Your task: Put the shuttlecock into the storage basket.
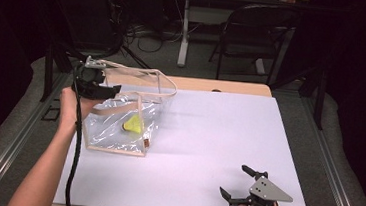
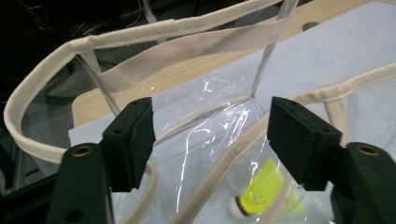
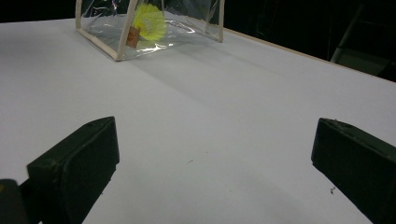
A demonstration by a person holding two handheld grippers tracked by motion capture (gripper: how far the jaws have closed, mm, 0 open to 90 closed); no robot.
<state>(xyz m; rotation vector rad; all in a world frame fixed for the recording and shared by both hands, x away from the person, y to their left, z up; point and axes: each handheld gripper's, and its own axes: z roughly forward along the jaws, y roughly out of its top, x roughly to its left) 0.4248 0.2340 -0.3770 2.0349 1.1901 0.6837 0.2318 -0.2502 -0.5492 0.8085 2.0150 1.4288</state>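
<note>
A clear plastic tote bag (image 1: 118, 127) trimmed in cream webbing sits on the white bench (image 1: 207, 150) toward its far left part, its handles (image 1: 160, 81) arching up above the open mouth. Inside, low in the bag, lies a yellow shuttlecock (image 1: 133, 124), its pale cork tip showing in the left gripper view (image 2: 264, 193). The left gripper (image 1: 92, 82) is held over the bag's far left edge; in its own view its jaws stand apart, looking down into the opening with the cream rim (image 2: 42, 93) curving around them, though whether either jaw touches the webbing is hard to say. The right gripper (image 1: 240, 184) rests near the bench's near right corner, well apart from the bag, its jaws spread wide over bare surface with nothing between them. A dark chair (image 1: 257, 34) stands beyond the bench.
</note>
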